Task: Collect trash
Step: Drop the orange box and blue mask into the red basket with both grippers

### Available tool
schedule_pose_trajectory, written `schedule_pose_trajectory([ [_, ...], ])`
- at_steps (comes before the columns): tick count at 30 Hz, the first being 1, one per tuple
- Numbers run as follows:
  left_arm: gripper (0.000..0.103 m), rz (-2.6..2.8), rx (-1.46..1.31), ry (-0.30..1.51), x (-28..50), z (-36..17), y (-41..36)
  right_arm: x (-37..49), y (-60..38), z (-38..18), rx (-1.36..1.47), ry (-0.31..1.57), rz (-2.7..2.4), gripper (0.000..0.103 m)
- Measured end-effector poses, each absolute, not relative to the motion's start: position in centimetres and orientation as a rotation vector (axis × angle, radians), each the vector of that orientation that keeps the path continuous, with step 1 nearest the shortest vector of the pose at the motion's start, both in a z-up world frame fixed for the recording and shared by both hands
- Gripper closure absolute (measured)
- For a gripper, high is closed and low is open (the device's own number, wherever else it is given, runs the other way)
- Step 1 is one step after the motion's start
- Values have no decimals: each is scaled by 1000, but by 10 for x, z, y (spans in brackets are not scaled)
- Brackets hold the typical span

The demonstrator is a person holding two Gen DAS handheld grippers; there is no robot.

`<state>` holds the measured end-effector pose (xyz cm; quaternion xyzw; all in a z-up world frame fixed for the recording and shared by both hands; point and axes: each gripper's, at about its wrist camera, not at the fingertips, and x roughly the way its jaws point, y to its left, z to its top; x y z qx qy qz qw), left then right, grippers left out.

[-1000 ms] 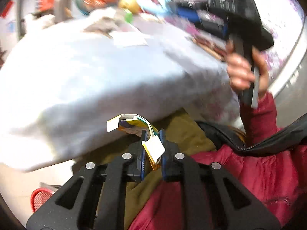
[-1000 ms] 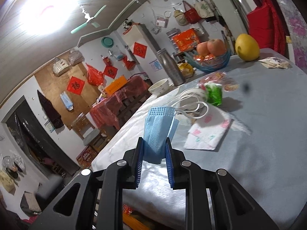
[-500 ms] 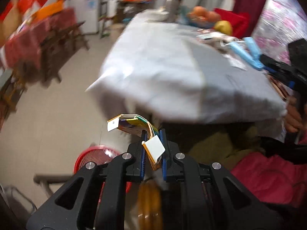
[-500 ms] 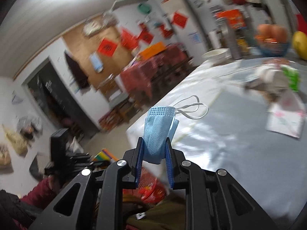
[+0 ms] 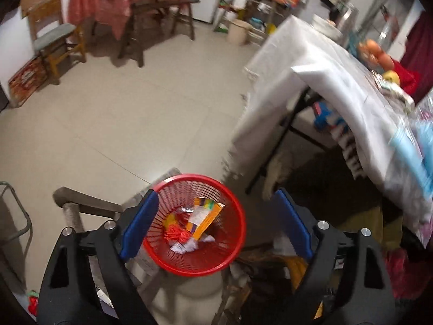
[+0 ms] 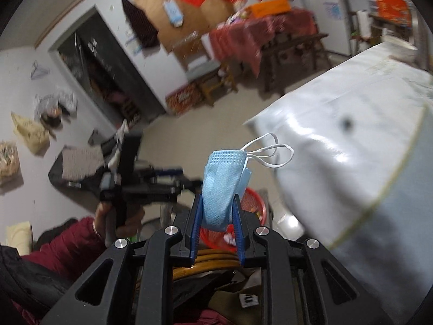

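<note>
Left gripper [image 5: 216, 216]: lower middle of the left wrist view, pointing down over the bin; jaws opening, spread wide, nothing between the two blue pads [image 5: 139, 224].
Bin [image 5: 238, 233]: one red mesh basket, round, on the floor in the lower middle of the frame, seen from above; mouth facing up.
Box [image 5: 207, 216]: one orange and purple carton lying inside the bin, flattened, long axis running from lower left to upper right, its open end toward the upper right rim.
Other trash in the bin: one red crumpled wrapper [image 5: 176, 234] and a few white scraps [image 5: 186, 247] beside the box; exact count of scraps not clear.
Right gripper [image 6: 217, 211]: lower middle of the right wrist view; jaws nearly together, clamped on the mask.
Mask [image 6: 222, 181]: one pale blue face mask, folded, standing up from the pads; long axis roughly vertical, leaning slightly right at the top.
Ear loops [image 6: 270, 153]: two white loops, trailing to the upper right.
Table [image 6: 351, 146]: one, under a white cloth, right side of the frame.
Person's sleeve [image 6: 67, 241]: dark red, lower left.
</note>
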<state>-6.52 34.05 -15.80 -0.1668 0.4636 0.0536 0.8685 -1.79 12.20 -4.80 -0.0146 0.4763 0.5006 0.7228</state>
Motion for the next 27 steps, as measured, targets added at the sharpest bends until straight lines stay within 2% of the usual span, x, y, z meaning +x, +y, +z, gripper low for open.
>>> schedule_pose_trajectory([
  [5,11,223,-315,896,-72,-134,364,-29,186,-75,-153,1147,1170,81],
  [7,10,267,-311,878,-78,-128,373,-34,218,-88,-219,1177,1190,77],
  [9,10,299,-313,867,-81,-123,378,-36,238,-105,-286,1203,1192,58],
  [10,10,316,-311,860,-83,-121,381,-37,246,-108,-304,1207,1182,54],
  [12,10,320,-315,850,-86,-117,385,-40,251,-112,-312,1214,1175,54],
  [20,10,257,-303,840,-79,-115,369,-21,202,-84,-226,1116,1122,52],
  [27,10,180,-241,815,-65,-98,330,5,126,-45,-90,970,994,42],
])
